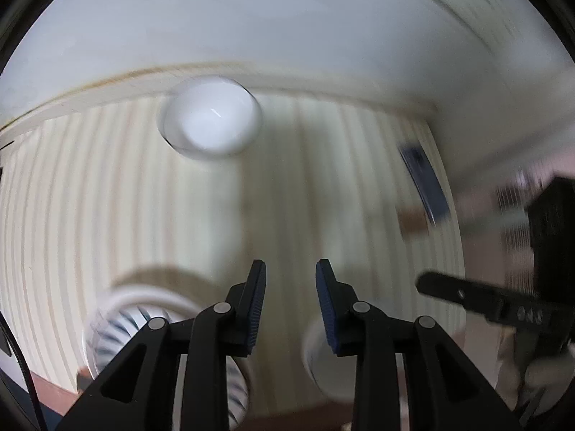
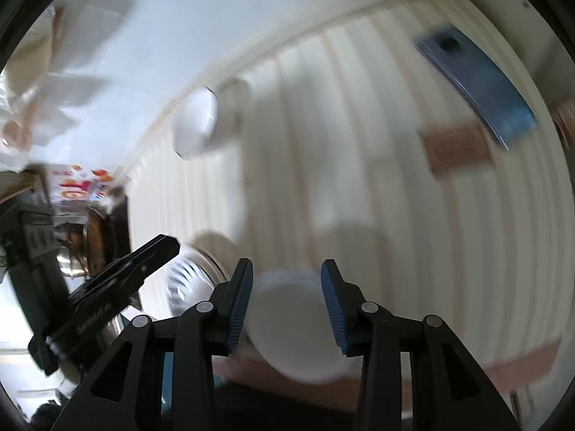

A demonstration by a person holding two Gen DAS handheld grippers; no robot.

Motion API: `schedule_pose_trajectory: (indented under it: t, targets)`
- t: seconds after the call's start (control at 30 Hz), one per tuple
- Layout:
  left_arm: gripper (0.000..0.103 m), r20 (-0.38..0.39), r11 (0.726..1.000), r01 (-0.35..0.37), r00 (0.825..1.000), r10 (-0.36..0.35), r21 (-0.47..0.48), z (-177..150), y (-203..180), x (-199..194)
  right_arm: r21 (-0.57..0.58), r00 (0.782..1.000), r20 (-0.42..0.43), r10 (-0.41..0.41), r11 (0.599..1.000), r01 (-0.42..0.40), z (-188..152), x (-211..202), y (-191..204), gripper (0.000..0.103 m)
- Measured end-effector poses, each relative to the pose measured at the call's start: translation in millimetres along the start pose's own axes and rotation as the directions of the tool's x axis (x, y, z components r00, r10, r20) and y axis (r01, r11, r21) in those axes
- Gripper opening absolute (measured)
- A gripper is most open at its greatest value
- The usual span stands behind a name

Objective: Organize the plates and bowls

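Cream-striped tablecloth (image 1: 107, 186) covers the table, both views heavily motion-blurred. Plain white bowl (image 1: 212, 116) sits at the far edge of the cloth, close to the pale wall; the right wrist view shows the same bowl (image 2: 196, 124) at upper left.

Left gripper (image 1: 290, 276): jaws parted, blue-ribbed pads with only striped cloth showing between them, nothing held. Below and left of its fingers lies a blue-and-white patterned bowl (image 1: 118, 330), partly hidden by the black linkage. Below and right of them, a small white bowl (image 1: 316, 355), also partly covered.

Right gripper (image 2: 285, 273): jaws apart, wider than the left pair. The small white bowl (image 2: 298, 323) appears between and beneath the pads; it seems to rest on the cloth and not be pinched, though blur makes contact hard to judge. The patterned bowl (image 2: 187, 280) sits just left of it, near the left gripper's finger, which enters from the left side of that view.

Dark blue flat object (image 2: 474, 86), possibly a phone, lies toward the far right of the cloth beside a brown rectangular patch (image 2: 456, 147). In the left wrist view the right gripper enters from the right edge.
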State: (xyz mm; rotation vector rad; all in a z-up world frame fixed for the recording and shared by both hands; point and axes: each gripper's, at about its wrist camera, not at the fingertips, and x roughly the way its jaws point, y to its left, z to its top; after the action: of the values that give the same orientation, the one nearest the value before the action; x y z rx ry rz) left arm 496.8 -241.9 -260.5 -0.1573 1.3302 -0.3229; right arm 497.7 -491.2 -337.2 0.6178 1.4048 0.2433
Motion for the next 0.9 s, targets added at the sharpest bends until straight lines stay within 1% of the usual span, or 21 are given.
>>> schedule_pose_trajectory:
  t: [0.07,0.1,0.13,0.2,0.27,0.37,0.53,0.63,0.77,0.83,0.87,0.9]
  targets:
    - [0.026,0.038,0.998,0.004,0.999,-0.001,-0.069,23.9,25.4,2.5,-0.030,0.998,0.043,0.035,0.999,-0.033,24.6,8.9,18.6,0.043]
    - [0.026,0.059,0.995,-0.001,0.998,0.007,-0.104,37.6,40.7,6.3,-0.034,0.998,0.052,0.043,0.999,-0.041,33.3,14.5,25.1,0.043]
    - [0.026,0.065,0.992,-0.009,0.998,0.017,-0.124,45.7,50.3,9.5,-0.040,0.996,0.063,0.061,0.998,-0.058,45.6,23.6,32.7,0.043]
    - [0.026,0.070,0.986,-0.023,0.997,0.035,-0.166,64.3,73.0,19.7,-0.050,0.993,0.082,0.081,0.996,-0.077,67.1,40.6,45.2,0.043]
    - [0.026,0.059,0.979,-0.048,0.996,0.061,-0.199,80.0,92.2,33.3,-0.064,0.992,0.095,0.087,0.995,-0.081,88.0,60.0,58.7,0.043]
    - [0.026,0.044,0.969,-0.065,0.996,0.077,-0.237,97.7,116.3,51.6,-0.073,0.993,0.088,0.078,0.995,-0.072,114.7,86.6,72.5,0.043]
    - [0.026,0.003,0.966,-0.046,0.999,0.049,-0.255,105.8,129.7,76.9,-0.068,0.997,0.057,0.048,0.997,-0.044,142.8,118.6,79.5,0.043]
    - [0.026,-0.037,0.968,-0.035,0.999,0.026,-0.247,110.5,130.7,96.8,-0.061,0.999,0.037,0.024,0.998,-0.022,151.8,135.4,79.8,0.043]
    - [0.026,-0.066,0.973,-0.034,0.998,0.020,-0.228,110.3,129.3,112.4,-0.045,0.999,0.005,0.031,0.998,-0.031,155.6,156.4,78.7,0.043]
    - [0.025,-0.050,0.975,-0.025,0.999,0.014,-0.222,111.0,129.0,113.4,-0.046,0.999,-0.002,0.034,0.998,-0.034,156.5,163.6,78.3,0.037]
    - [0.021,-0.038,0.976,-0.022,0.999,0.014,-0.216,110.9,126.8,112.1,-0.055,0.999,0.002,0.036,0.998,-0.035,155.9,165.2,78.9,0.027]
    - [0.019,-0.032,0.978,-0.021,0.999,0.014,-0.210,111.8,126.0,113.2,-0.059,1.000,0.006,0.028,0.998,-0.028,155.8,166.6,79.5,0.025]
